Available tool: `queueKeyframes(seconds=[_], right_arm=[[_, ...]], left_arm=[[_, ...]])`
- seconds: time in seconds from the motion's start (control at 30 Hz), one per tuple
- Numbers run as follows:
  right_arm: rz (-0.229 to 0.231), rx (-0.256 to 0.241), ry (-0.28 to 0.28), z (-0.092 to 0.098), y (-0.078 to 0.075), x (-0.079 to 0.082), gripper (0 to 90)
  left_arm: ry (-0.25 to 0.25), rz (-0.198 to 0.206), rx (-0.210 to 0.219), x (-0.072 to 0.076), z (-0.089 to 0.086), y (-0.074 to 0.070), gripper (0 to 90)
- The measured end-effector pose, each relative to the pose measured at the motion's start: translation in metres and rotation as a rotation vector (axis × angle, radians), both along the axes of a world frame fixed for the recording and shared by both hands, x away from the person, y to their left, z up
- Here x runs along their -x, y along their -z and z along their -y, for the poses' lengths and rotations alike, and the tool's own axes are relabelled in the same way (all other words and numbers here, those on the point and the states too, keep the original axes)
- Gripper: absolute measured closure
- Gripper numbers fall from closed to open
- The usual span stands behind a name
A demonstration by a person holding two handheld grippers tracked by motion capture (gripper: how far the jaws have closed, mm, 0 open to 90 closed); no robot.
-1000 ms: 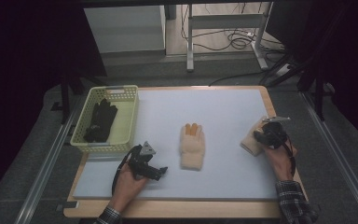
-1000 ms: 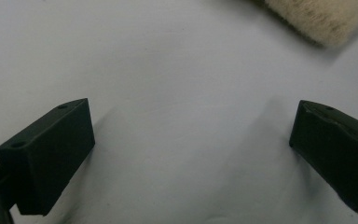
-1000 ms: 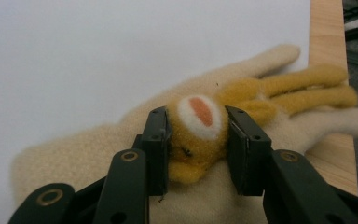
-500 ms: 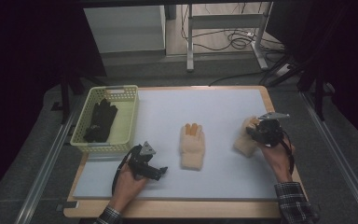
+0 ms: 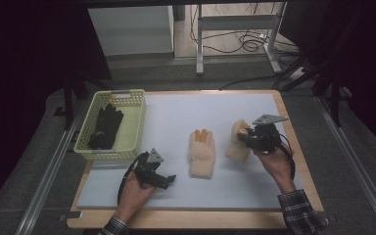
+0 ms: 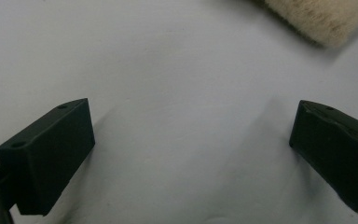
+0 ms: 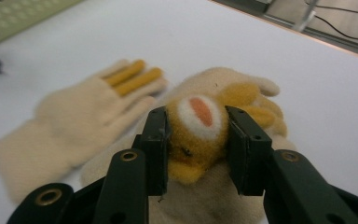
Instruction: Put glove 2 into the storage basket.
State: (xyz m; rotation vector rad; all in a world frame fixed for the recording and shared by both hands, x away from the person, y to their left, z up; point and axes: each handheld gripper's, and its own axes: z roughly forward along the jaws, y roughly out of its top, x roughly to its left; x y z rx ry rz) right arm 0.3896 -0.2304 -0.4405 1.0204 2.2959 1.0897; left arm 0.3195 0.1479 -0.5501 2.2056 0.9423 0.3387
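Observation:
Two cream knit gloves with orange fingers are on the white mat. One glove [image 5: 201, 152] [image 7: 70, 121] lies flat at the mat's middle. My right gripper [image 5: 247, 137] [image 7: 196, 149] is shut on the second glove [image 5: 237, 143] [image 7: 223, 112], pinching an orange patch with a white and red spot; the glove hangs bunched just right of the flat one. My left gripper [image 5: 169, 179] [image 6: 191, 154] rests open on the mat near the front left, with bare mat between its jaws. A cream cuff edge [image 6: 317, 21] shows beyond it.
A pale green basket [image 5: 133, 128] at the mat's left holds a pair of black gloves [image 5: 105, 126]. The wooden table edge [image 5: 196, 219] frames the mat. Metal rails and table legs with cables stand on the floor beyond.
My right gripper has carried the second glove leftward from the mat's right edge toward the flat glove. The left gripper has stayed put.

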Motion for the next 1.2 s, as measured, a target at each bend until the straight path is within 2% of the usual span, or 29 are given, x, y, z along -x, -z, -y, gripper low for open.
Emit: queueKeyframes(seconds=[0.03,0.2,0.3,0.33,0.37,0.5,0.53,0.6,0.63,0.73,0.83,0.9,1.03,1.1,1.2], right_arm=[[-0.003,-0.01,-0.036,-0.011,-0.003,0.003,61.4],[-0.013,-0.009,-0.115,-0.038,-0.007,0.006,61.3],[-0.035,-0.006,-0.166,-0.058,-0.006,0.007,61.2],[-0.035,-0.006,-0.166,-0.058,-0.006,0.007,61.2],[-0.045,0.002,-0.202,-0.074,-0.004,0.006,61.1],[-0.057,0.029,-0.246,-0.098,0.005,0.004,60.9],[-0.057,0.029,-0.246,-0.098,0.005,0.004,60.9],[-0.086,0.047,-0.261,-0.112,0.017,-0.001,60.7],[-0.117,0.062,-0.267,-0.119,0.028,-0.004,60.4],[-0.152,0.075,-0.264,-0.125,0.042,-0.008,59.5],[-0.163,0.081,-0.262,-0.127,0.05,-0.009,58.7],[-0.17,0.051,-0.267,-0.126,0.054,-0.008,58.1],[-0.169,0.061,-0.282,-0.125,0.054,-0.007,55.2],[-0.149,0.078,-0.278,-0.124,0.05,-0.005,49.8],[-0.129,0.054,-0.275,-0.12,0.045,-0.005,45.2]], left_arm=[[0.0,0.0,0.0,0.0,0.0,0.0,0.1],[0.002,-0.001,-0.002,0.0,0.0,0.0,0.1],[0.0,0.0,0.0,0.0,0.0,0.0,0.1],[0.0,0.0,0.0,0.0,0.0,0.0,0.1],[0.0,0.0,0.001,0.0,0.0,0.0,0.1],[0.0,0.0,0.001,0.0,0.0,0.0,0.1],[0.0,0.0,0.001,0.0,0.0,0.0,0.1],[0.0,0.0,0.001,0.0,0.0,0.0,0.1],[0.002,0.0,-0.002,0.0,0.0,0.0,0.1],[0.0,-0.001,0.0,0.0,0.0,0.0,0.1],[0.0,-0.003,0.001,0.0,0.0,0.0,0.1],[-0.001,-0.002,0.0,0.0,0.0,0.0,0.1],[-0.001,-0.003,0.001,0.0,0.0,0.0,0.1],[-0.001,-0.002,0.001,0.0,0.0,0.0,0.1],[0.0,-0.001,0.0,0.0,0.0,0.0,0.1]])
